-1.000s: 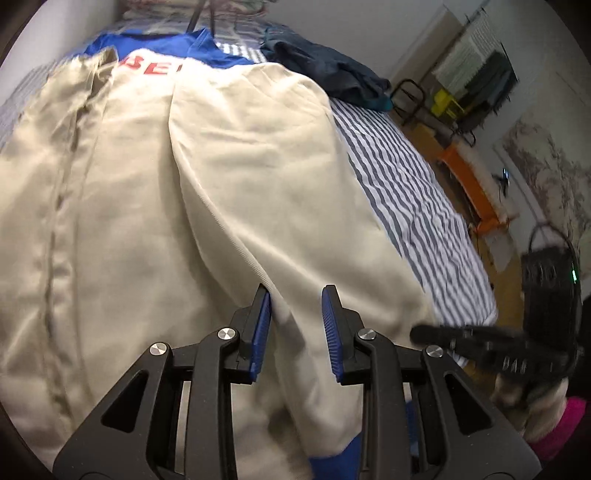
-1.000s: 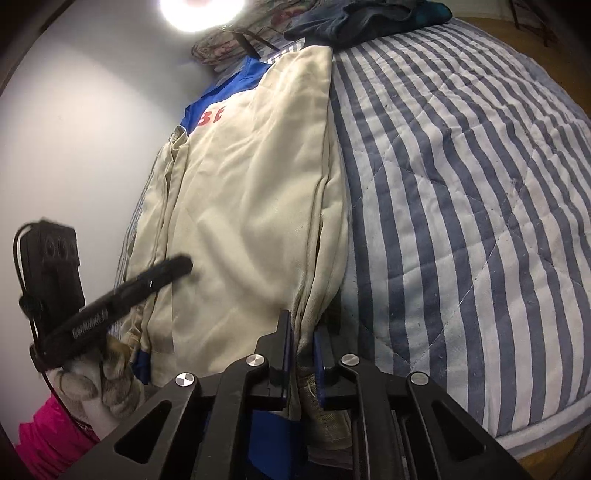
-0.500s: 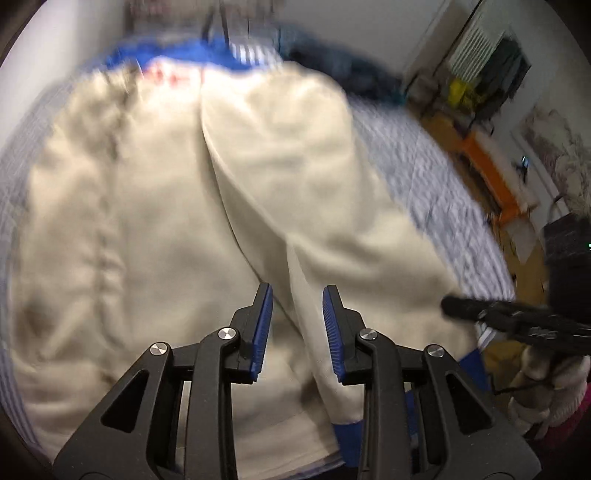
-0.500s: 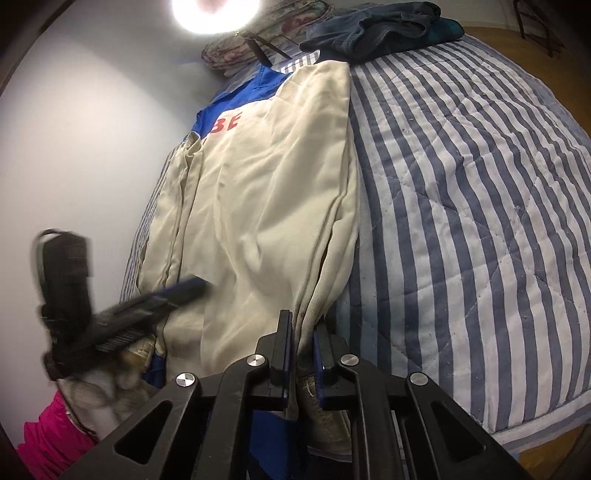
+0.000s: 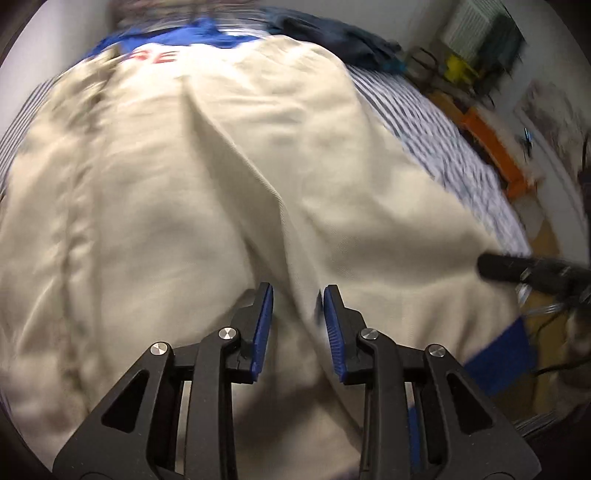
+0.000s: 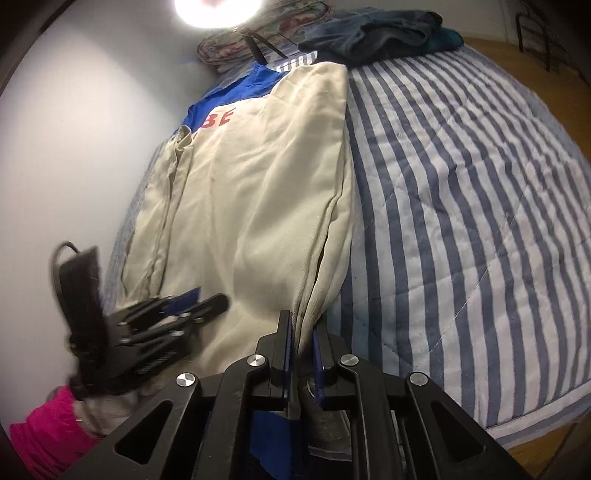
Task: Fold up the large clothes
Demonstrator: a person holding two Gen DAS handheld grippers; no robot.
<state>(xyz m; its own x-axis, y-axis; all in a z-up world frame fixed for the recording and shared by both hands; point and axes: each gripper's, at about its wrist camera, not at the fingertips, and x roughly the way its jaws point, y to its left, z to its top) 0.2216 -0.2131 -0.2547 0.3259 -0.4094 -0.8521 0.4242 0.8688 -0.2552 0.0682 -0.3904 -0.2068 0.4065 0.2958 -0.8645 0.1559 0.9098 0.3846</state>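
A large cream jacket [image 6: 258, 184] with a blue collar and red letters lies lengthwise on the striped bed cover [image 6: 461, 184]. My right gripper [image 6: 301, 321] is shut on the jacket's near right edge, and the cloth rises in a ridge from its pads. My left gripper [image 5: 298, 291] hovers over the jacket's near end with a raised fold [image 5: 258, 192] running between its jaws. The blue pads [image 5: 264, 325] stand apart from the cloth, so it is open. In the right wrist view the left gripper [image 6: 210, 301] shows low on the left. A blue cuff [image 5: 498, 358] hangs near the right gripper [image 5: 487, 264].
A pile of dark clothes [image 6: 376, 33] and a floral bag [image 6: 240, 44] lie at the bed's far end. A white wall [image 6: 74, 129] runs along the jacket's left side. A pink sleeve [image 6: 44, 435] shows behind the left gripper. Orange furniture [image 5: 495, 147] stands on the floor to the right.
The left gripper has swung in over the jacket's near end, and its view is now blurred. The right gripper has lifted the held edge slightly.
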